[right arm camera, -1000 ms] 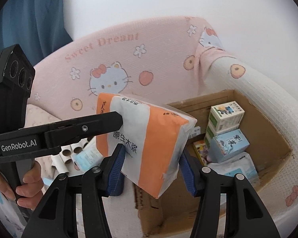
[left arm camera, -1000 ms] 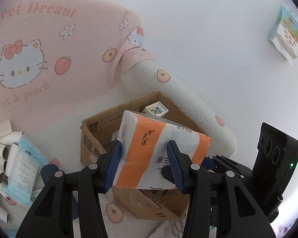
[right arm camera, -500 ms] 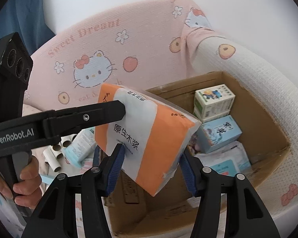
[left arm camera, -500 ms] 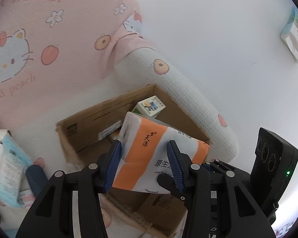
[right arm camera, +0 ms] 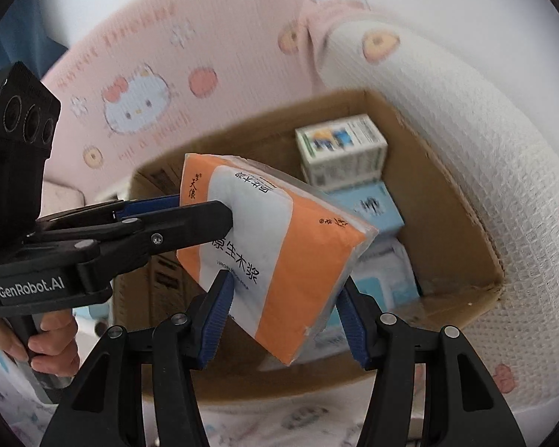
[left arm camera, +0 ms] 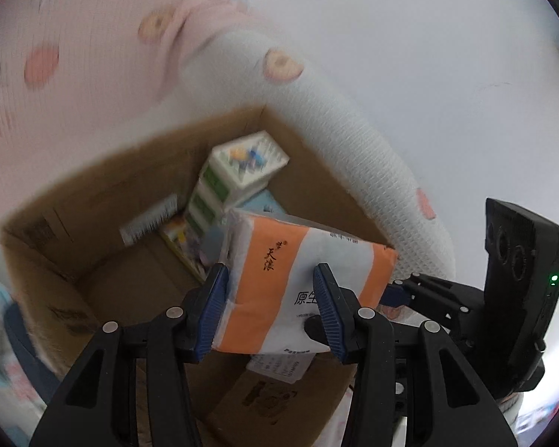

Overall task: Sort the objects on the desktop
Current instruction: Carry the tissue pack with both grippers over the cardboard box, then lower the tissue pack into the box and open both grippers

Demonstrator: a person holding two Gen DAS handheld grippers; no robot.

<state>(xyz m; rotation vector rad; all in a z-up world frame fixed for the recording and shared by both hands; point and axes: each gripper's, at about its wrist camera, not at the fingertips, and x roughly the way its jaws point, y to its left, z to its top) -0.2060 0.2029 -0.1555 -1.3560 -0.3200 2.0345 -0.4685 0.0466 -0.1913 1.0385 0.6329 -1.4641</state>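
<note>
Two wrist fisheyes, both close in, tilted steeply down into an open cardboard box (left arm camera: 104, 201) (right arm camera: 454, 201). Left view looks along its fingers from the box's near edge; right gripper body sits at lower right. Right view comes from the other side; left gripper body at left. Shared: orange-white tissue pack (left arm camera: 279, 279) (right arm camera: 279, 257), box interior, pink printed fabric (left arm camera: 74, 56) (right arm camera: 205, 48).

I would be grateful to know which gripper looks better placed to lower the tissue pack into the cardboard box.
Neither alone: the left gripper and right gripper both clamp the tissue pack above the cardboard box. If pressed, probably left, whose fingers span the pack's middle; the right holds only its lower corner.
</note>
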